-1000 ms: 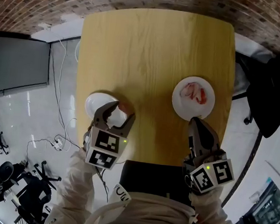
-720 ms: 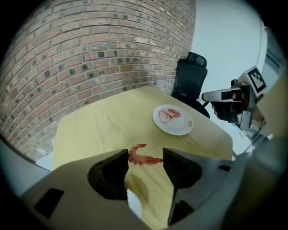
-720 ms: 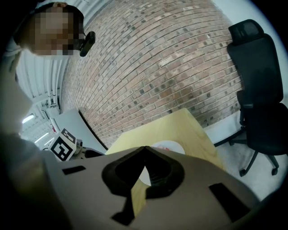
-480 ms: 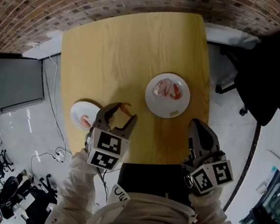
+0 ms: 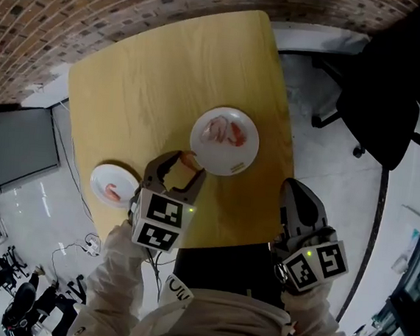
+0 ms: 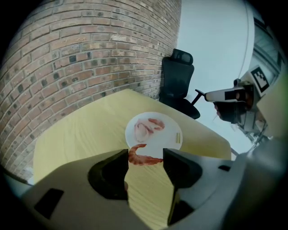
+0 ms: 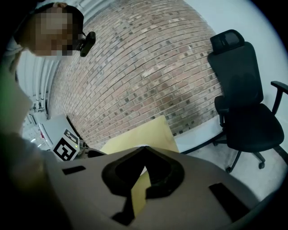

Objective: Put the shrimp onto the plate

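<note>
A pink shrimp hangs crosswise between the jaws of my left gripper, which is shut on it. It is just short of the near-left rim of the white plate. On that plate lie a couple of shrimps. My right gripper hovers by the table's right front corner, its jaws together with nothing in them.
A small white plate with one shrimp sits at the table's left front edge. The wooden table stands by a brick wall. A black office chair stands to the right, off the table.
My left gripper has carried the shrimp away from the small plate and across to the larger plate's rim. The right gripper has drifted from below the plate out to the table's right corner.
</note>
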